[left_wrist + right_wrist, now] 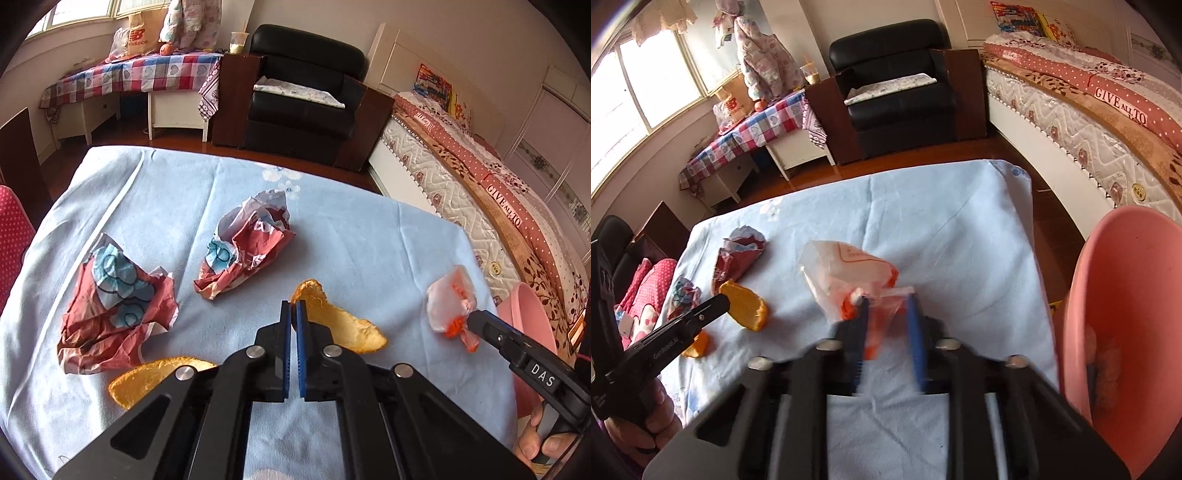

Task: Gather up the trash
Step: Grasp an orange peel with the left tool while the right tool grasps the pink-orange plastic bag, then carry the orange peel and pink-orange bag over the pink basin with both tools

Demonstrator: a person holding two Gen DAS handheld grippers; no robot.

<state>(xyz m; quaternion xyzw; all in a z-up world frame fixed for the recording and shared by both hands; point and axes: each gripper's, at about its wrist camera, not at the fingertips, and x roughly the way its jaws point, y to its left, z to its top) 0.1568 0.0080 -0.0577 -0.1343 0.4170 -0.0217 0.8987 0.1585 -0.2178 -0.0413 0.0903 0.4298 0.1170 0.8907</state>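
Left wrist view: the left gripper [291,310] was seen with its jaws brought together on the near edge of an orange peel [340,321] lying on the blue-clothed table [369,236]. The right gripper [886,306] was clamped on a thin white-and-orange plastic bag [849,269] near the table's right edge, with the pink bin [1126,295] standing just beside that edge. Still uncollected were two crumpled red-and-blue paper wrappers [118,306] [247,247] and a second peel [155,376] — all resting on the cloth.

Several failures could be foreseen. The peel was held only by its rim, so it could be dropped or torn if lifted sharply. The bag was pinched by a loose fold — it could slide free on the way to the bin. The cloth itself could be caught and dragged along with either piece.
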